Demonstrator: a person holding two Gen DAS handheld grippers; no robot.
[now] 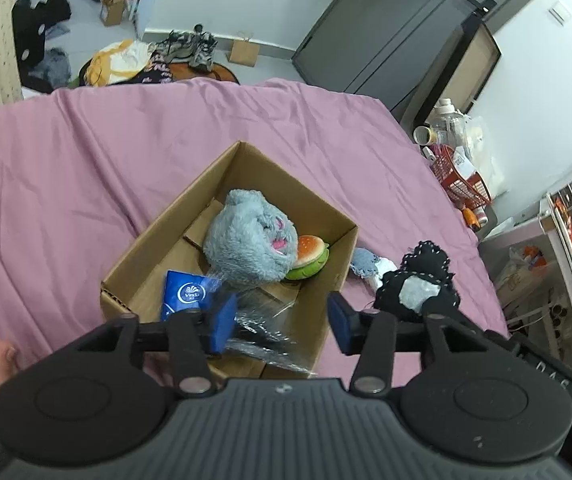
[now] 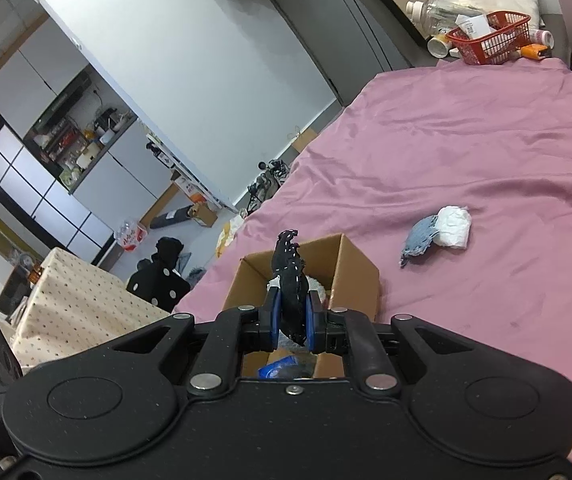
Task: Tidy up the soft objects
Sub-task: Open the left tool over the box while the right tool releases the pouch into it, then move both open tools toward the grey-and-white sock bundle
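Counted: 1 cardboard box, 1 grey plush, 1 burger toy, 1 blue tissue pack, 1 black cloth piece, 1 denim-and-white bundle.

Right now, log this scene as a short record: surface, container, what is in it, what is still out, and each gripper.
surface: pink bedsheet
container: open cardboard box on the sheet
in box: grey plush toy, burger toy, blue tissue pack
still out: blue and white cloth bundle, lying on the sheet beside the box
left gripper: open, empty, over the box's near end
right gripper: shut on black stitched soft item
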